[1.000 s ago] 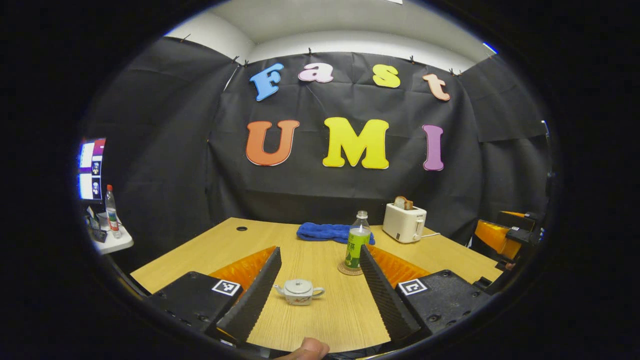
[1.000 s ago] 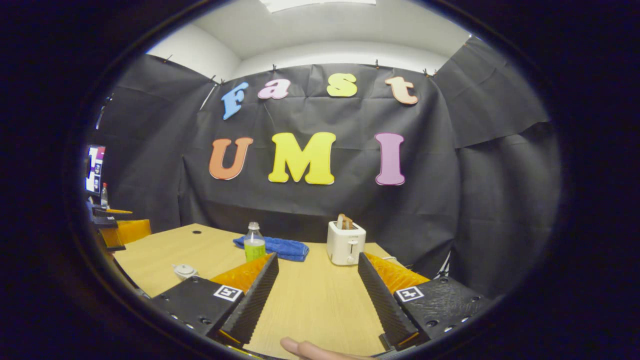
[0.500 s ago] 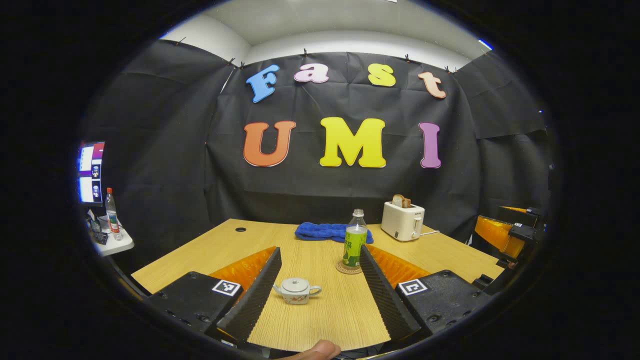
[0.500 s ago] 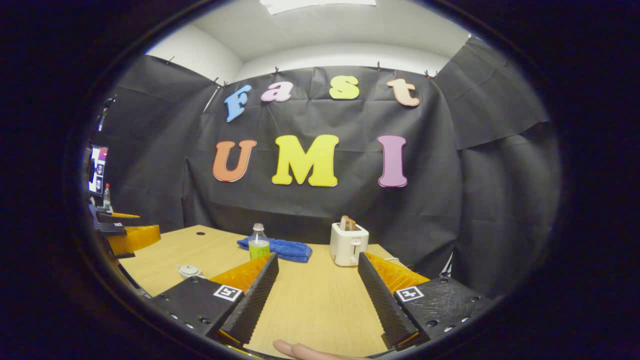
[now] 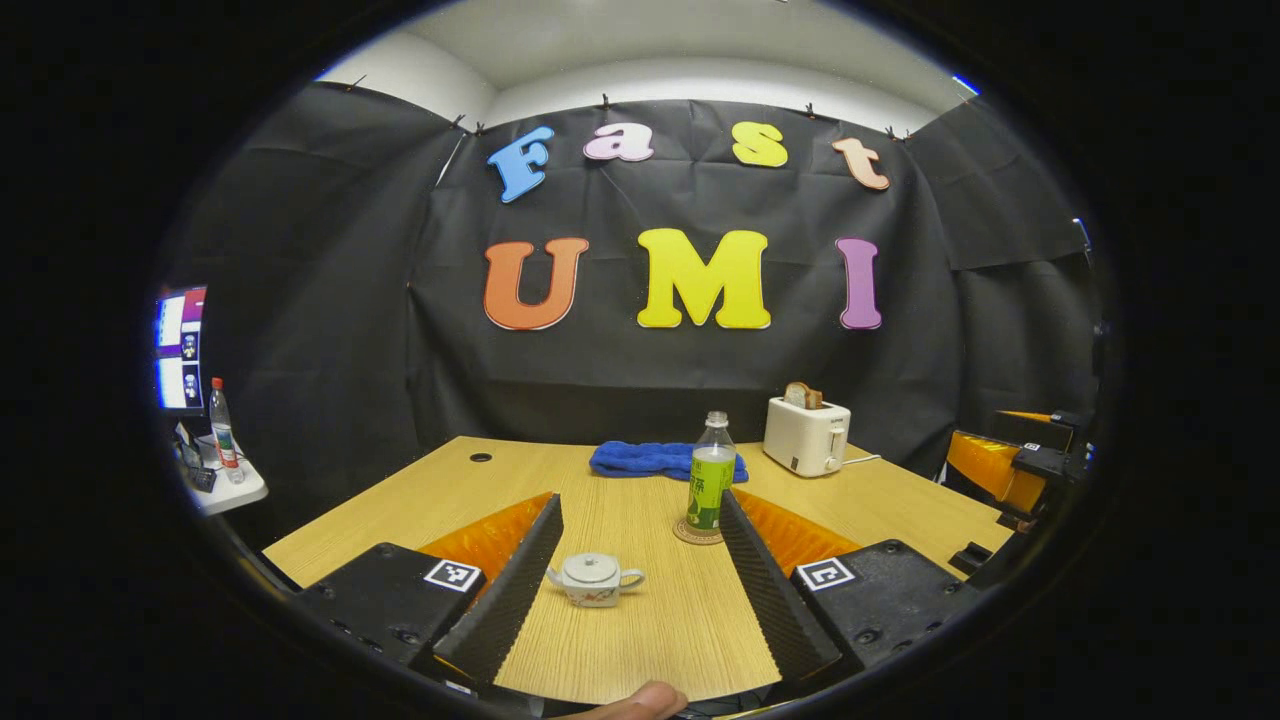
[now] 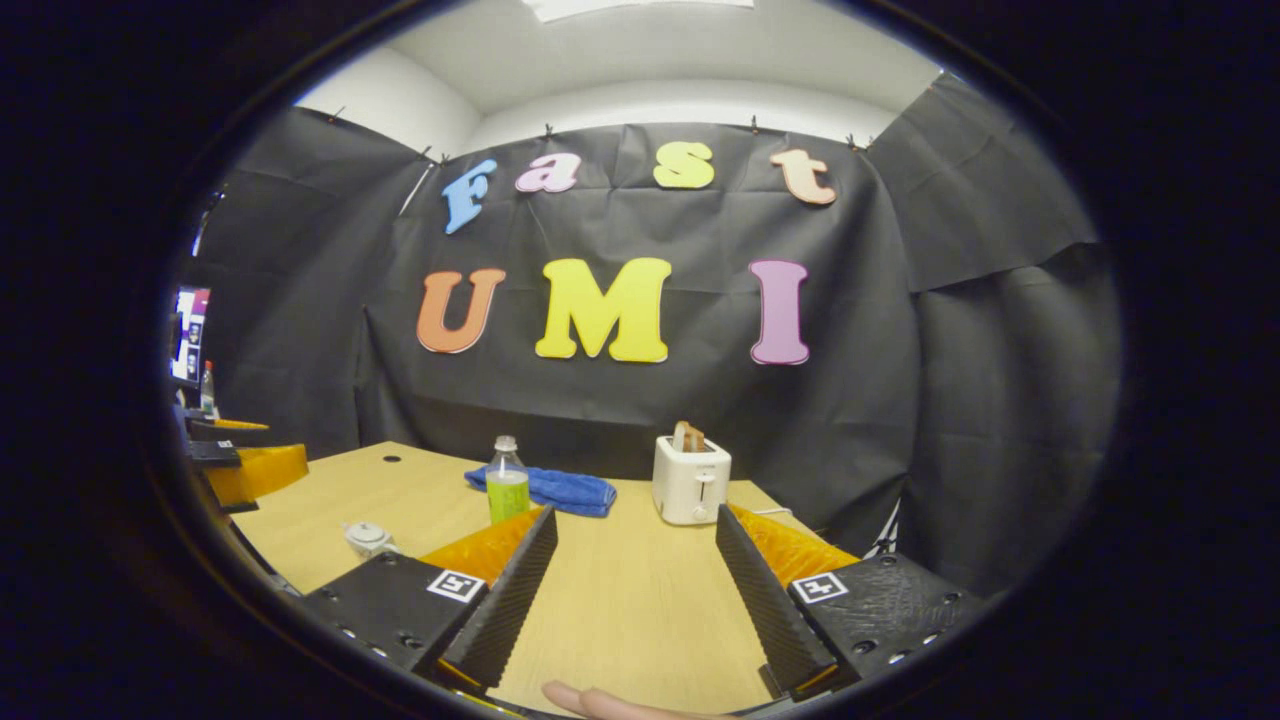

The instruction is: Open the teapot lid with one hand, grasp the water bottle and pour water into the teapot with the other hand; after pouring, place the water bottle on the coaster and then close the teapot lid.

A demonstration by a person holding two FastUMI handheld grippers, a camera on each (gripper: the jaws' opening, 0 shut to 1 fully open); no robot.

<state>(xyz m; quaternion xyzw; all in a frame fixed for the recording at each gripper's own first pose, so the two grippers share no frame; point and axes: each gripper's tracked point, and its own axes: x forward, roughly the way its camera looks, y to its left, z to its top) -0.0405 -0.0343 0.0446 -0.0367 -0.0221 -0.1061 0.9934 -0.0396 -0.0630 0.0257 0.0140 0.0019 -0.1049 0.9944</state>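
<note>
**Inspector:** State the condition of both tools.

**Operator:** I have the left hand-held gripper (image 5: 640, 590) with its fingers spread wide apart, holding nothing, above the near edge of the tabletop (image 5: 640, 640). The right hand-held gripper (image 6: 635, 590) is likewise spread apart and empty. Its far body also shows at the right margin of the left gripper view, cut off by the picture's edge.

**Inspector:** Location of the task items?

**Operator:** In the left gripper view the teapot (image 5: 595, 581) sits on the tabletop between my left fingers, closer to the left one and clear of both, with its lid (image 5: 592, 568) on. The water bottle (image 5: 709, 475) stands upright farther back on the coaster (image 5: 697, 533); the right finger crosses in front of the coaster's right edge. Whether the bottle carries a cap I cannot tell.

**Inspector:** And from the other side?

**Operator:** In the right gripper view the teapot (image 6: 367, 537) is small and low at the left, partly hidden by the gripper's housing. The water bottle (image 6: 507, 483) has its base concealed behind the left finger, so the coaster is out of sight there.

**Inspector:** Other objects?

**Operator:** A blue cloth (image 5: 655, 461) lies behind the bottle, and a white toaster (image 5: 806, 437) with a slice of bread (image 5: 804, 397) stands to the right. A fingertip (image 5: 640, 703) shows at the bottom edge, mostly cut off. A side table (image 5: 225, 490) at far left carries a second bottle (image 5: 222, 430); the other items on it are too small to identify.
</note>
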